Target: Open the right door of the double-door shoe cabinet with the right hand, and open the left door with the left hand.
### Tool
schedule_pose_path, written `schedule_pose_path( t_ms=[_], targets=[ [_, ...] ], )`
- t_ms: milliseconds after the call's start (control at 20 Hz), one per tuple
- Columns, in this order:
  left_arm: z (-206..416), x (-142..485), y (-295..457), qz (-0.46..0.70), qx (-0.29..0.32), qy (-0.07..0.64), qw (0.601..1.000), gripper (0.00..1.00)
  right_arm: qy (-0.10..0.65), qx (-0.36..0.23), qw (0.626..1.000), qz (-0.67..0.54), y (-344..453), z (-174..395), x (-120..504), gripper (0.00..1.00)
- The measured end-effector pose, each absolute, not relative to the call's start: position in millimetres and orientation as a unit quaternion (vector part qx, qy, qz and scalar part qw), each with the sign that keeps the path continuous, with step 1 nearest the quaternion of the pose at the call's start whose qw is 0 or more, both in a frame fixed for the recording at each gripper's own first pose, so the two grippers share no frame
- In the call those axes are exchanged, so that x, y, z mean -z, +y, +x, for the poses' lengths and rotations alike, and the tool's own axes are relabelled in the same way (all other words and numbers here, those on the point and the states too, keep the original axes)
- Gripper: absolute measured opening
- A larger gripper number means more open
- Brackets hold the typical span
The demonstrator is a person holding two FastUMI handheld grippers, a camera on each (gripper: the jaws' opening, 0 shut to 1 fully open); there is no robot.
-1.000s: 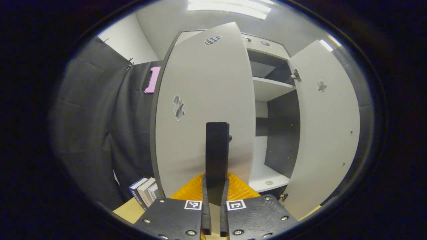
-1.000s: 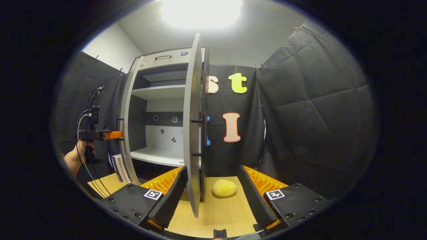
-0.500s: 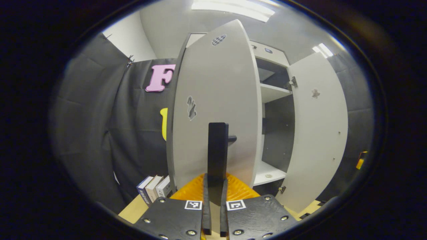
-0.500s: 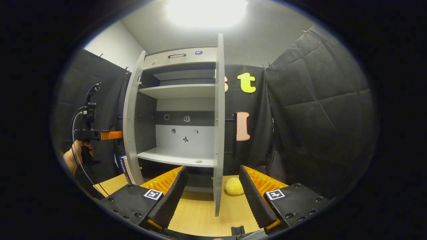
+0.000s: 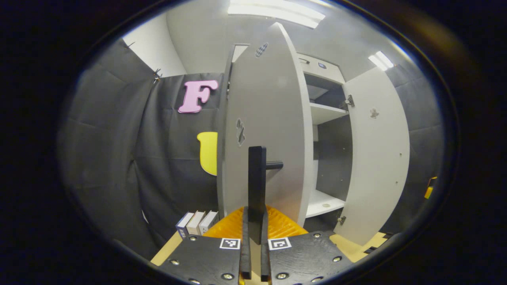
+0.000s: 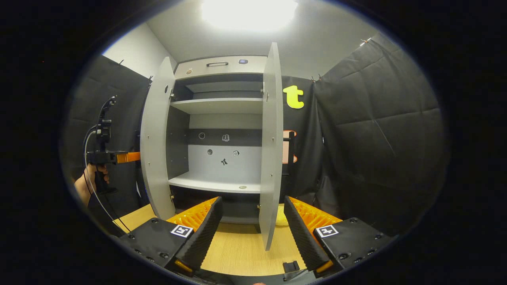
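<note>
The grey shoe cabinet point(image 6: 220, 65) stands with both doors swung out. In the left gripper view, my left gripper point(image 5: 255, 213) is shut on the black bar handle point(image 5: 256, 178) of the left door point(image 5: 265, 118), whose outer face is towards me. In the right gripper view, my right gripper point(image 6: 252, 225) is open with nothing held. The right door point(image 6: 271, 150) stands edge-on just beyond and between its wide-apart fingers, its handle point(image 6: 291, 154) behind it. My left gripper point(image 6: 115, 157) shows at the left door point(image 6: 156, 142), held by a hand point(image 6: 85, 186).
Inside are white shelves point(image 6: 216, 106) and a small round thing point(image 6: 243, 187) on the lower shelf. Books point(image 5: 197, 223) stand on the wooden tabletop point(image 6: 237, 249) left of the cabinet. A yellow lump point(image 6: 281, 215) lies behind the right door. Black cloth walls surround the booth.
The left door has swung further open with my left gripper on its handle. The right door has swung wider, now showing its inner face, and hides more of the yellow lump.
</note>
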State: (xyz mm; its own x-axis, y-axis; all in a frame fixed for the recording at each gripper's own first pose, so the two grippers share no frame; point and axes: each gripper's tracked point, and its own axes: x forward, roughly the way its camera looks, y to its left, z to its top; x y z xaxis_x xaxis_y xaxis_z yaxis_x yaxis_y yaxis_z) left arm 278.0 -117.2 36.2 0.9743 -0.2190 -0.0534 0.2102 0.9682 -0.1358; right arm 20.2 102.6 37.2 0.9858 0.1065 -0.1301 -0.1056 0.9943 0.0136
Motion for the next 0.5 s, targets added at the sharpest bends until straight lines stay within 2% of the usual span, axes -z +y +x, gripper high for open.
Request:
schedule_pose_path(
  t_ms=[150,300,400,500],
  targets=[
    [283,-41,-106,-0.059,0.089,0.019,0.994,0.11,0.062,-0.050,0.997,0.004,114,12,-42,0.97],
    [295,-41,-71,-0.024,0.029,-0.002,0.999,0.10,0.058,-0.057,0.997,0.007,134,4,-46,0.95],
    [298,-39,-81,-0.045,0.056,0.002,0.997,0.09,0.057,-0.063,0.996,0.005,147,4,-48,0.96],
    [284,-42,-88,-0.051,0.072,0.005,0.996,0.12,0.061,-0.069,0.996,0.003,161,0,-47,0.96]
  ],
)
